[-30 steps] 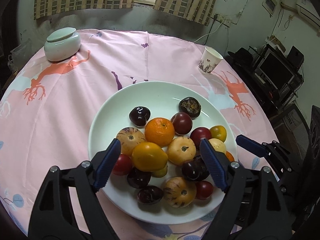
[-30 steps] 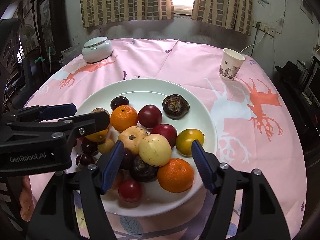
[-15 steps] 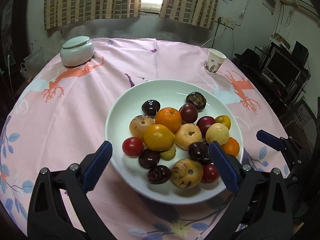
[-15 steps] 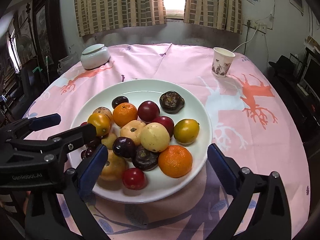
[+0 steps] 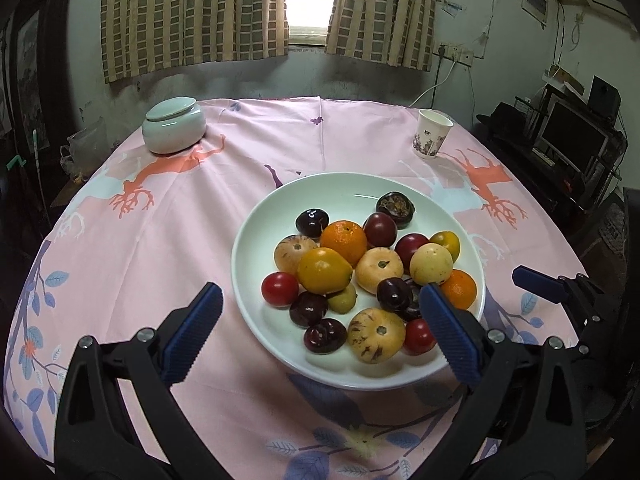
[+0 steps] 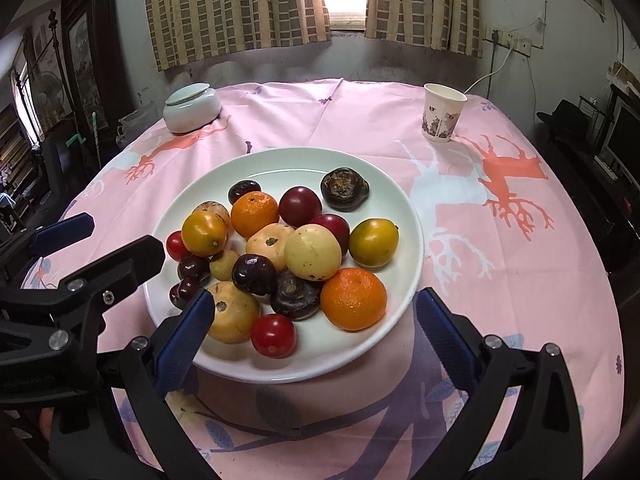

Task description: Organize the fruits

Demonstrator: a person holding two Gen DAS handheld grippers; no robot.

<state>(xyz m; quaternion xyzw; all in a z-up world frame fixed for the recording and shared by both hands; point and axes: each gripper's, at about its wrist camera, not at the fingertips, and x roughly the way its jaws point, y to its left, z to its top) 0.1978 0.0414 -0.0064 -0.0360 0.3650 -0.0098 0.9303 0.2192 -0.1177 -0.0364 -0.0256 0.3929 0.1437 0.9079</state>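
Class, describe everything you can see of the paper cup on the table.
The paper cup is white with a dark floral print low on its wall and a rolled rim. It looks like thin paper. It stands upright and open-topped on the pink tablecloth, at the far right, beyond the white plate and well apart from it. Its inside shows only bare white wall; whether it holds anything cannot be told. Nothing touches it but the cloth.

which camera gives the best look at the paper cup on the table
The right wrist view. There the paper cup stands larger and sharper, upright on the pink tablecloth behind the plate, with its floral print readable. The left wrist view shows the same cup smaller, at the table's far right, print less distinct.
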